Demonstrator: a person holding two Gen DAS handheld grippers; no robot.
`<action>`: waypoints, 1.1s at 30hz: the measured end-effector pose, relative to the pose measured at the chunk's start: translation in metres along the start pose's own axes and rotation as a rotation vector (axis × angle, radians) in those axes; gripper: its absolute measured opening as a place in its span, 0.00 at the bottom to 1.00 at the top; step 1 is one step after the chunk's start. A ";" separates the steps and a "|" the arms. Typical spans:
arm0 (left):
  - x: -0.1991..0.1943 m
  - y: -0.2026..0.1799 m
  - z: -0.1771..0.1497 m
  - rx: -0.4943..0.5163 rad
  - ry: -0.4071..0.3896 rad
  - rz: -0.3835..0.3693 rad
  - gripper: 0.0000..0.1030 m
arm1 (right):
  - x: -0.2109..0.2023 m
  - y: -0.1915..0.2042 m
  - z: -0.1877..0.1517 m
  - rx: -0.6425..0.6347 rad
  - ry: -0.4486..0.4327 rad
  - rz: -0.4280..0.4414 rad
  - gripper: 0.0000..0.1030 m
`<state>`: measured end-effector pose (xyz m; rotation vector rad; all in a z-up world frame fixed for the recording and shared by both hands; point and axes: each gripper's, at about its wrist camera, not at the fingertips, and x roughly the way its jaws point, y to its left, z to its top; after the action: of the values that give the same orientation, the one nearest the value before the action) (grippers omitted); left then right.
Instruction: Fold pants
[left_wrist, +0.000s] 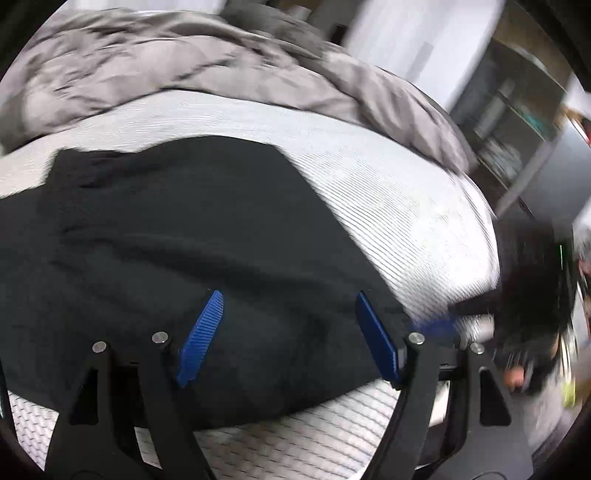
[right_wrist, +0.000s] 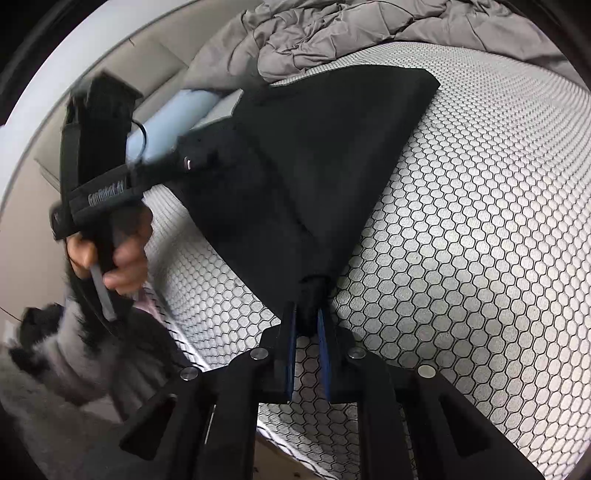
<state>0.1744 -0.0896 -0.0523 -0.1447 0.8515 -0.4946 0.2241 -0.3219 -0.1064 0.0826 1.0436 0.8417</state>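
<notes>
Black pants (right_wrist: 317, 177) lie flat on mattress (right_wrist: 480, 229) with honeycomb cover, stretching from 6 o'clock to 12 o'clock in right wrist view. Right tool (right_wrist: 307, 325) pinches bunched corner of pants at 6 o'clock. Left tool (left_wrist: 290, 338) spread, hangs over pants, nothing between pads. Grey duvet (left_wrist: 192, 62) crumpled at 12 o'clock behind pants.

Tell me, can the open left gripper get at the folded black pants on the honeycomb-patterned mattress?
Probably yes. The left gripper hangs open right over the black pants with nothing between them. The right gripper pinches only a corner, and the grey duvet lies beyond.
</notes>
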 end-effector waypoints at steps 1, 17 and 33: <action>0.001 -0.011 -0.006 0.046 0.013 -0.023 0.69 | -0.010 -0.002 0.003 0.014 -0.038 -0.013 0.38; 0.052 -0.055 -0.043 0.270 0.183 0.072 0.70 | 0.058 -0.060 0.103 0.376 -0.227 -0.038 0.19; 0.014 -0.055 -0.036 0.124 0.074 -0.088 0.54 | 0.028 -0.028 0.045 0.265 -0.116 0.013 0.45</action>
<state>0.1355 -0.1422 -0.0676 -0.0502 0.8863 -0.6369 0.2821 -0.3093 -0.1152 0.3585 1.0410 0.6977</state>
